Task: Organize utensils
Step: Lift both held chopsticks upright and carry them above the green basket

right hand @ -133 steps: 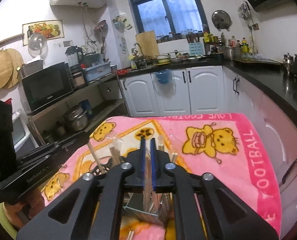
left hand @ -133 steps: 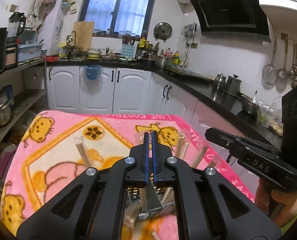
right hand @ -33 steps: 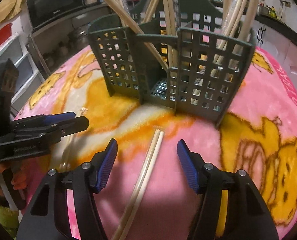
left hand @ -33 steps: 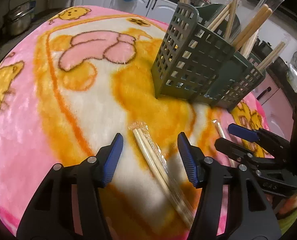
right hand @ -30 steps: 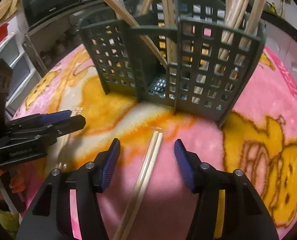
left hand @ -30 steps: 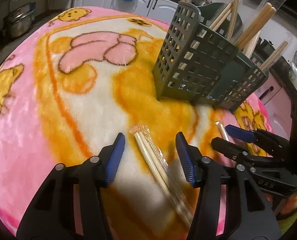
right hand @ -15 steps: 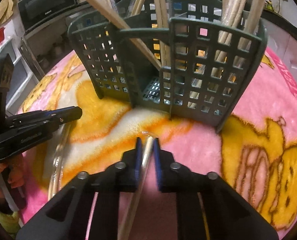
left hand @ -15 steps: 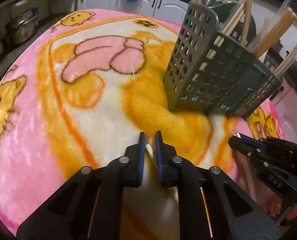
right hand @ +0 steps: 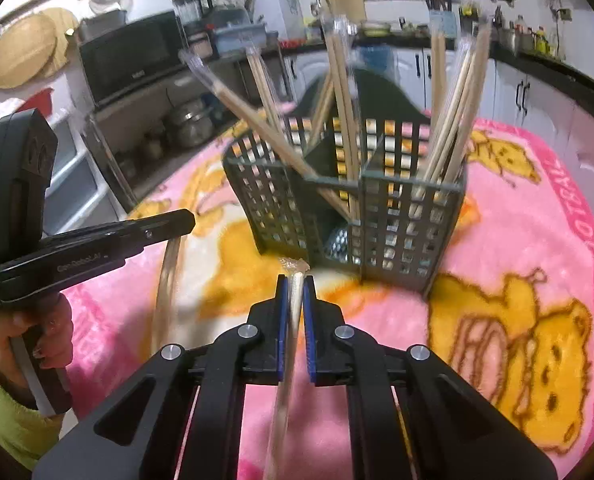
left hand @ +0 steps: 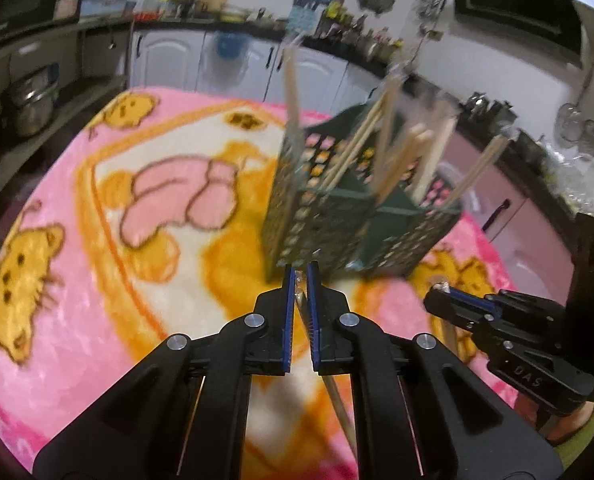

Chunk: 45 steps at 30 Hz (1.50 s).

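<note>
A dark green slotted utensil caddy [left hand: 361,216] [right hand: 349,208] stands on the pink cartoon blanket [left hand: 97,248] and holds several wrapped chopstick pairs upright. My left gripper [left hand: 300,280] is shut on a plastic-wrapped chopstick pair [left hand: 333,392], lifted off the blanket just in front of the caddy. My right gripper [right hand: 292,284] is shut on another wrapped chopstick pair [right hand: 287,364], also in front of the caddy. Each gripper shows in the other's view: the right one [left hand: 441,300] and the left one [right hand: 185,220].
The blanket [right hand: 537,240] covers a table in a kitchen. Black counters and white cabinets [left hand: 169,60] run behind. A shelf with a microwave [right hand: 133,56] and pots stands to the left. Hanging ladles [left hand: 577,128] are at the right wall.
Both grippers closed on the wrapped chopstick pairs that lay on the blanket and have lifted them up, tilting back so the caddy and kitchen come into view.
</note>
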{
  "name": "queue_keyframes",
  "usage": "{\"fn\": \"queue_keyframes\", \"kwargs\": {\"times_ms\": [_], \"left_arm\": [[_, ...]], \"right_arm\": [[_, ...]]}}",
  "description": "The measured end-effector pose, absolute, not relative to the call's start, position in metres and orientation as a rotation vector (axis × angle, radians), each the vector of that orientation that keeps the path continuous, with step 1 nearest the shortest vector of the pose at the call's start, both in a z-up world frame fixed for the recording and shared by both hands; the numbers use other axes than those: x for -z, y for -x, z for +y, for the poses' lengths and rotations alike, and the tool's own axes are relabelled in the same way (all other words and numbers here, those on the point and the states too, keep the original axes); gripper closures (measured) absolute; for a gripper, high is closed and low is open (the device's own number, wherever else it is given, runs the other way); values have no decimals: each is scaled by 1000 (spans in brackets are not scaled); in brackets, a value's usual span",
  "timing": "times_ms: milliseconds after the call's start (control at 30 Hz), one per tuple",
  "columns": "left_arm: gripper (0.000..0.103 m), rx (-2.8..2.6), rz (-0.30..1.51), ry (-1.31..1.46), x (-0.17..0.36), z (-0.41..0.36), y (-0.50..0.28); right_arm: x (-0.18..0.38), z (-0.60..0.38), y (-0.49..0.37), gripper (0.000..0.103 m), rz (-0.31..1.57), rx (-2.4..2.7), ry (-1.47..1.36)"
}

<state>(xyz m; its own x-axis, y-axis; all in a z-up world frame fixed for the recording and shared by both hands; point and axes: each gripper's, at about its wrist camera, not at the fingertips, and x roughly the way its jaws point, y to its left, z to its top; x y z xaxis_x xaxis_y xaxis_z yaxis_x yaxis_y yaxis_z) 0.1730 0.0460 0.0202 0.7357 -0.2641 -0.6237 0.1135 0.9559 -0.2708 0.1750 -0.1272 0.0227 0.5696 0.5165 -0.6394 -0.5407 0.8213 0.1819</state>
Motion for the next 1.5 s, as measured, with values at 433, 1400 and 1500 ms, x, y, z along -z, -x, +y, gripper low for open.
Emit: {"fn": "queue_keyframes", "kwargs": {"times_ms": [433,1400,1500], "left_arm": [[100,271,582,173,-76,24,-147],[101,252,336,93,-183,26,-144],[100,237,306,82,-195,29,-145]], "right_arm": [[-66,-149,-148,97,593,-620,7],[-153,-169,-147,97,320,-575,-36],[-163,-165,-150,97,294,-576,-36]]}}
